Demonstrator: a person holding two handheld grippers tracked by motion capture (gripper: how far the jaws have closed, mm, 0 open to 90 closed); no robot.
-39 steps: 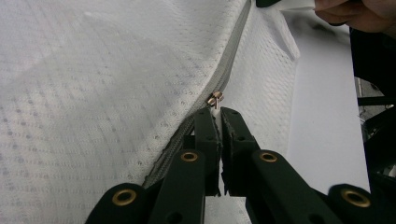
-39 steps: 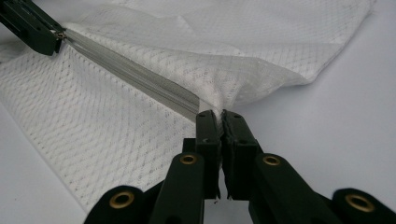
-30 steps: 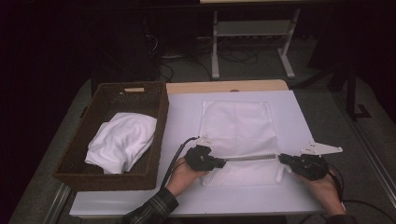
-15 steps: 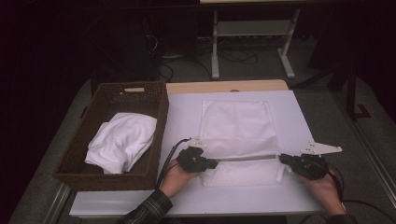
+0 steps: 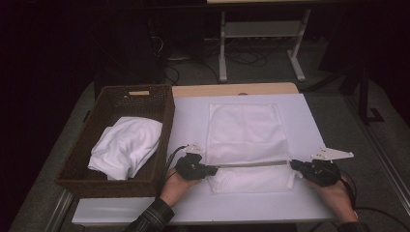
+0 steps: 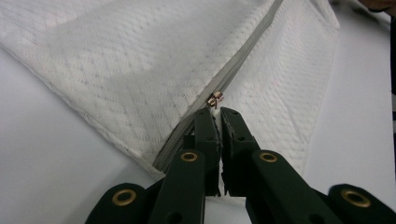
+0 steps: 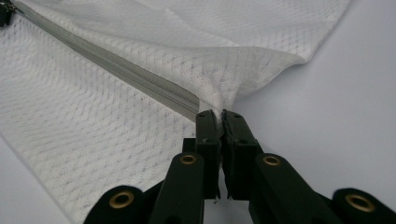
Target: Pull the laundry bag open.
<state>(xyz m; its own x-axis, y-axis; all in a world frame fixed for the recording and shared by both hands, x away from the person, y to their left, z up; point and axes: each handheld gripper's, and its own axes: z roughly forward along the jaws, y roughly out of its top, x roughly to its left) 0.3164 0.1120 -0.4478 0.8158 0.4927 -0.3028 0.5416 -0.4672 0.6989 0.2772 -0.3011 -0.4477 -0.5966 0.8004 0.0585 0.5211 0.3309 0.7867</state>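
Observation:
A white mesh bag point(image 5: 244, 130) lies flat on the white table point(image 5: 188, 121), with a grey zipper point(image 5: 251, 164) running across it near the front. My left gripper point(image 5: 212, 169) is at the zipper's left end, shut on the small metal zipper pull point(image 6: 215, 99), seen right at the tips of my left gripper point(image 6: 217, 112). My right gripper point(image 5: 293, 166) is at the zipper's right end. In the right gripper view my right gripper point(image 7: 219, 115) is shut on a bunched corner of the mesh bag point(image 7: 93, 140), just past the end of the zipper point(image 7: 116, 67).
A brown wicker basket point(image 5: 121, 94) stands on the left of the table with a crumpled white cloth point(image 5: 126, 147) in it. A metal stand point(image 5: 261, 34) and cables are on the dark floor beyond the table's far wooden edge point(image 5: 232, 89).
My left gripper has slid to the left along the zipper line, away from the right gripper. The right gripper has stayed where it was.

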